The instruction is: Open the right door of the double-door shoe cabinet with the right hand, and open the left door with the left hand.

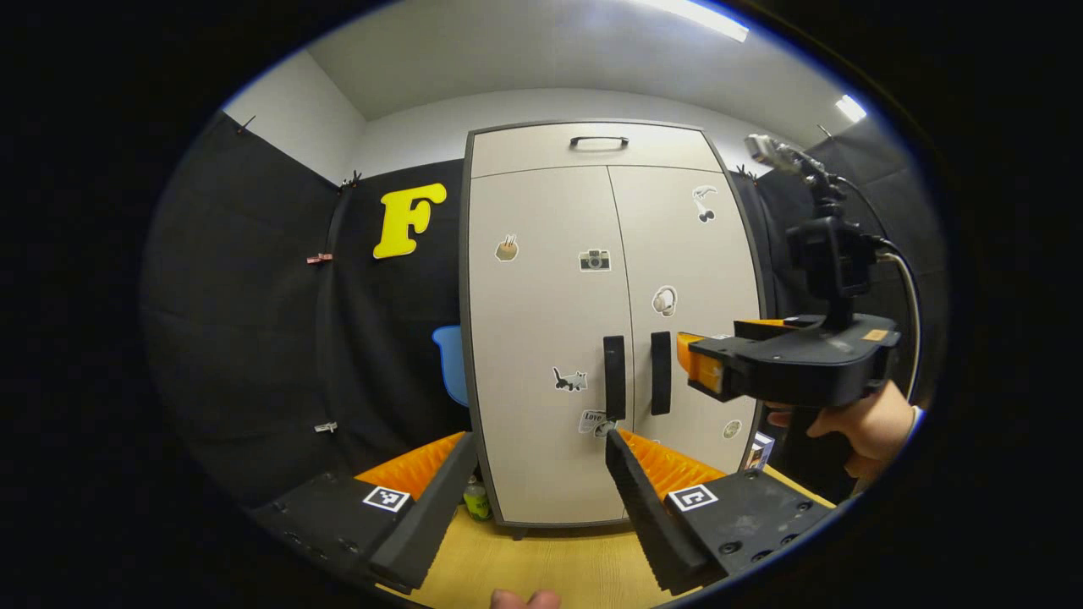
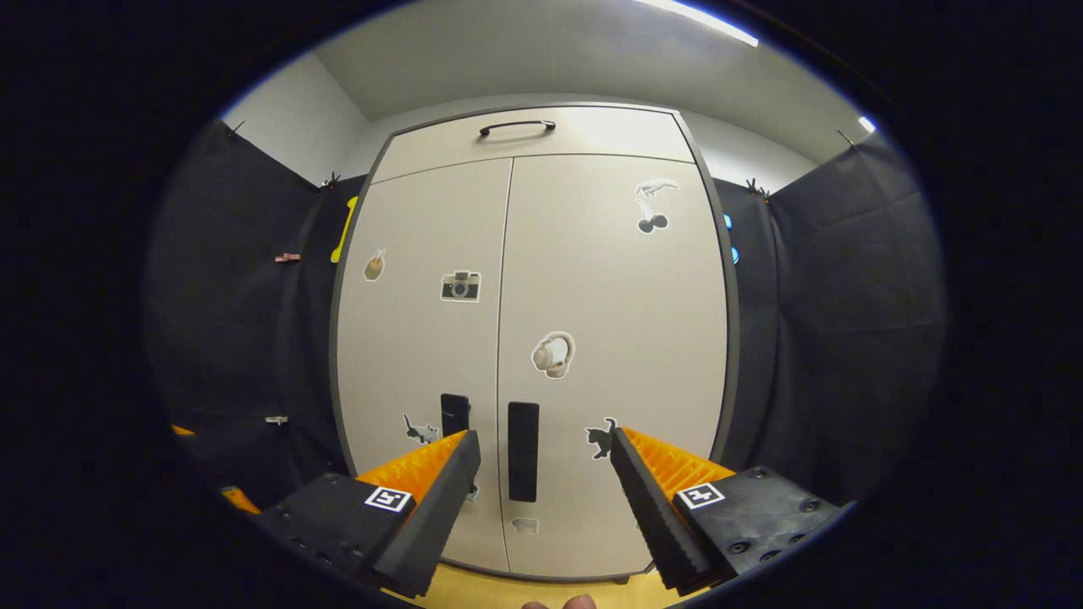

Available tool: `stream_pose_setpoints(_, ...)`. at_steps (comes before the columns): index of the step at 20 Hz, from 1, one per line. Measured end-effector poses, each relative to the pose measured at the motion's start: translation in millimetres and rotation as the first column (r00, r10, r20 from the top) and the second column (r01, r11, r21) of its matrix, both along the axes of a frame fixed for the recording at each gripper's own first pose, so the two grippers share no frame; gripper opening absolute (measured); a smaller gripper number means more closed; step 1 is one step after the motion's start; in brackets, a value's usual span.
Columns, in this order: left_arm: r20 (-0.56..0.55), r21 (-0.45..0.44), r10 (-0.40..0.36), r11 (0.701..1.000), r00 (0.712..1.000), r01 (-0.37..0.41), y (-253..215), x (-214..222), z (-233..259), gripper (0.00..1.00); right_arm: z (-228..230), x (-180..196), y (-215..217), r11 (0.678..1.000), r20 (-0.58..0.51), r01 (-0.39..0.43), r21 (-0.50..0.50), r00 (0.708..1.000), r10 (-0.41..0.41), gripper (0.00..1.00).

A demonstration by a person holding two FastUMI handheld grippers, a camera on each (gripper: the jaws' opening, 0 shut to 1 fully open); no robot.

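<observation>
The beige double-door shoe cabinet stands on a wooden surface with both doors closed. Two dark vertical handles sit side by side at the middle seam: the left door handle and the right door handle. My left gripper is open some way in front of the left door. In the left gripper view the right gripper is held by a hand just right of the handles. In the right gripper view, my right gripper is open, close to the cabinet, with the right door handle between its fingers' line of sight and the left door handle beside it.
A top drawer with a dark bar handle caps the cabinet. Stickers dot both doors. A small green bottle stands at the cabinet's lower left, a blue chair behind it, and a small box at the lower right. Black cloth walls surround the booth.
</observation>
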State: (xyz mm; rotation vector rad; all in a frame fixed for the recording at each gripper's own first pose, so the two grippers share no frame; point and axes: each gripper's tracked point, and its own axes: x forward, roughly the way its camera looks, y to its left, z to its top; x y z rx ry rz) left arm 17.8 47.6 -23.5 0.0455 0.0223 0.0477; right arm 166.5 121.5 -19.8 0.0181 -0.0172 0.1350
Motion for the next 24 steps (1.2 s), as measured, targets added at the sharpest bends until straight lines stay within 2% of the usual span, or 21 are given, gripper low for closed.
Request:
stream_pose_setpoints(4,-0.003,-0.004,0.012,1.000,1.000,-0.012,8,6,-4,0.95,-31,33,13,1.000,-0.077,-0.002,0.008,0.997,0.002,0.97)
stream_pose_setpoints(6,-0.006,-0.017,0.009,1.000,1.000,-0.009,9,9,-6,0.95,-41,44,15,1.000,-0.096,0.014,0.003,0.995,-0.013,0.89)
stream_pose_setpoints(7,-0.007,-0.022,0.010,1.000,1.000,-0.010,11,10,-8,0.95,-44,49,18,1.000,-0.099,0.012,0.004,0.995,-0.011,0.81)
stream_pose_setpoints(8,-0.007,-0.023,0.012,1.000,1.000,-0.012,12,12,-8,0.95,-46,55,23,1.000,-0.097,0.002,0.006,0.995,-0.002,0.79)
stream_pose_setpoints(13,-0.026,-0.023,0.021,1.000,0.999,-0.022,17,21,-18,0.95,-71,83,38,1.000,-0.142,0.001,0.004,0.990,0.000,0.78)
stream_pose_setpoints(17,-0.038,-0.033,0.033,0.999,0.999,-0.035,23,25,-24,0.95,-82,98,30,0.998,-0.137,0.062,-0.021,0.988,-0.064,0.77)
stream_pose_setpoints(18,-0.038,-0.035,0.037,0.999,0.999,-0.038,24,26,-24,0.95,-77,92,31,0.998,-0.131,0.055,-0.007,0.990,-0.055,0.70)
stream_pose_setpoints(19,-0.038,-0.036,0.040,0.999,0.998,-0.041,25,26,-25,0.95,-78,95,32,0.999,-0.130,0.044,-0.003,0.991,-0.044,0.58)
stream_pose_setpoints(20,-0.039,-0.037,0.041,0.998,0.998,-0.043,25,27,-25,0.95,-80,91,35,1.000,-0.139,0.026,-0.004,0.990,-0.026,0.55)
stream_pose_setpoints(22,-0.044,-0.039,0.044,0.998,0.998,-0.046,25,26,-27,0.95,-78,90,38,1.000,-0.122,0.008,0.001,0.992,-0.008,0.37)
stream_pose_setpoints(24,-0.047,-0.038,0.047,0.998,0.998,-0.048,25,24,-28,0.95,-78,92,37,1.000,-0.121,0.013,0.015,0.993,-0.012,0.31)
